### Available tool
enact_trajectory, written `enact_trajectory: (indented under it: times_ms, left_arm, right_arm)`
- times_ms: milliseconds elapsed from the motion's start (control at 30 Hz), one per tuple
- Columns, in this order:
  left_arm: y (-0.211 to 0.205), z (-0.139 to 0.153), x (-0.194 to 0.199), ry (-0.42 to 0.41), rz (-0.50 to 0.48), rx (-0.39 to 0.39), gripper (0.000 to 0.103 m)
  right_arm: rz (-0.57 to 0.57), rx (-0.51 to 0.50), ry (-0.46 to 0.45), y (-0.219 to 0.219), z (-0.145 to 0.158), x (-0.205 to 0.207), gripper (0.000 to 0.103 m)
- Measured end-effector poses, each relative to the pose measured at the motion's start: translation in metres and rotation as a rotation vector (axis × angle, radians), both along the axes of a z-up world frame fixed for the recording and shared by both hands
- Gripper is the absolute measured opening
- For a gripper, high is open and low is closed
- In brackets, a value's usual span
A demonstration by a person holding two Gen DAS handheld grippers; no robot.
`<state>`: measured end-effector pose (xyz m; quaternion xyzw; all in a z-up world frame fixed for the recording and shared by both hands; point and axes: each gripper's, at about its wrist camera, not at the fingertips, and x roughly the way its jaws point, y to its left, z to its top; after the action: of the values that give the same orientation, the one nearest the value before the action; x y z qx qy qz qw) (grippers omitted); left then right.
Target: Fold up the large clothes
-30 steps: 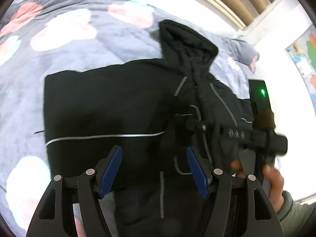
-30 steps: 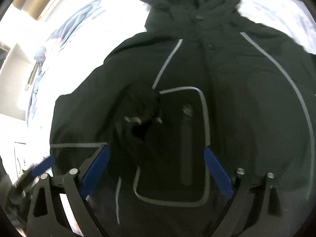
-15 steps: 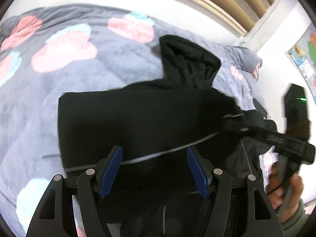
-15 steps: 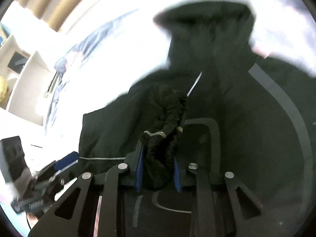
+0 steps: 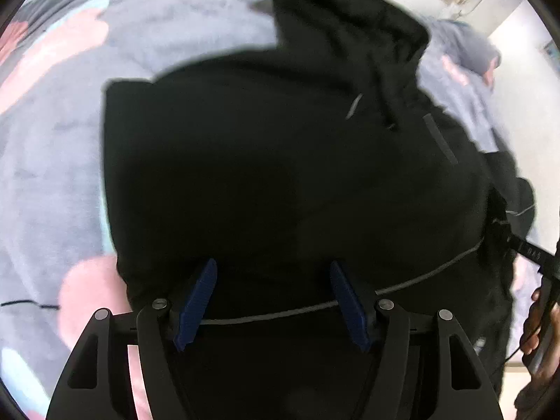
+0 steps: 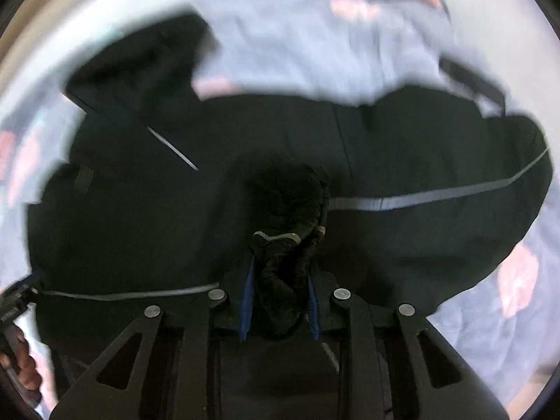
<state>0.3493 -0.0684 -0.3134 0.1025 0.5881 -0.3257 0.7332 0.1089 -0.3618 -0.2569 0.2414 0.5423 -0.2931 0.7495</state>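
A black hooded jacket with thin grey piping lies spread on the bed, its hood toward the far side. My left gripper hovers open, low over the jacket's lower body, with nothing pinched between its blue pads. The right gripper is shut on a bunched fold of the jacket's black fabric, which sticks up between the pads. In the right wrist view the rest of the jacket drapes below, blurred by motion. The right gripper's body shows at the right edge of the left wrist view.
A grey bedspread with pink and pale blue shapes lies under the jacket and runs out on every side. A pale wall rises at the far right. The person's hand grips the right tool; the other hand shows at lower left.
The right gripper closed on a bunch of jacket fabric and swung it sideways across the jacket. The left gripper dropped closer to the jacket, still open.
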Motion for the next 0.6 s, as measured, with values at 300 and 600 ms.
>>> enact_trajectory:
  times_ms: [300, 600]
  left_arm:
    - [-0.011, 0.028, -0.016, -0.060, -0.046, 0.036, 0.071]
    - [0.000, 0.037, -0.036, -0.059, -0.030, 0.039, 0.071]
  right_arm:
    - [-0.012, 0.041, 0.034, -0.006, -0.007, -0.008, 0.038]
    - [0.112, -0.046, -0.135, 0.056, 0.058, 0.011, 0.074]
